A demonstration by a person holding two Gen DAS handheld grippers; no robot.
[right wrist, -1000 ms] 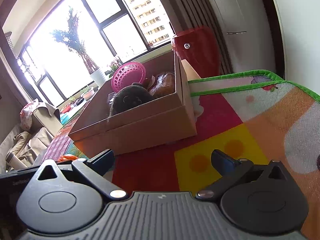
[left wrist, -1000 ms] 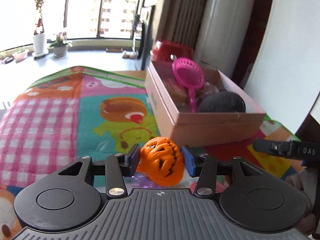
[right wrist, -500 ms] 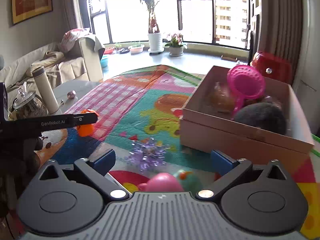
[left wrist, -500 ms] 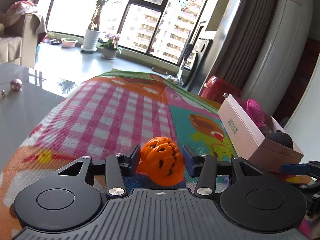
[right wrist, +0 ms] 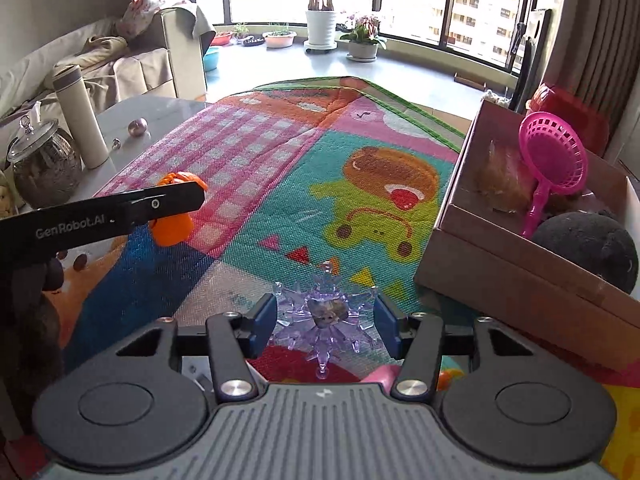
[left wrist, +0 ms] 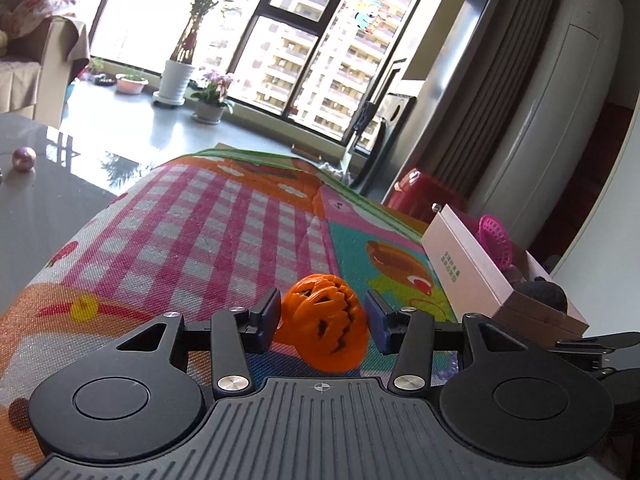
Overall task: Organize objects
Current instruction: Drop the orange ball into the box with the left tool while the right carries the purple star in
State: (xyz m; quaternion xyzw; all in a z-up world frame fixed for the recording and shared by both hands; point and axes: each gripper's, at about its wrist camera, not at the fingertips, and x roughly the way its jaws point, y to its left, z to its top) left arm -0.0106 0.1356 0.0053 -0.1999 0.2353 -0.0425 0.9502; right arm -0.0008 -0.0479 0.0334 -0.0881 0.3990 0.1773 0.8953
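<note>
An orange pumpkin ball point(left wrist: 324, 322) sits between the fingers of my left gripper point(left wrist: 322, 320); the left pad touches it, a small gap shows at the right pad, and it hangs above the play mat point(left wrist: 224, 240). It also shows in the right wrist view point(right wrist: 172, 224) behind the left gripper's finger point(right wrist: 120, 212). My right gripper point(right wrist: 324, 324) is open around a purple crystal snowflake point(right wrist: 324, 316) lying on the mat. A cardboard box point(right wrist: 520, 280) holds a pink scoop point(right wrist: 554, 160), a black ball point(right wrist: 588, 248) and a brown toy point(right wrist: 504, 184).
A grey table at left carries a glass jar point(right wrist: 44, 168), a white flask point(right wrist: 80, 120) and a small pink ball point(right wrist: 138, 126). A red container point(left wrist: 420, 196) stands behind the box. A pink toy point(right wrist: 380, 374) peeks out under my right gripper.
My left gripper swung left and away from the box with the pumpkin ball. My right gripper turned to the mat and came down around the purple snowflake.
</note>
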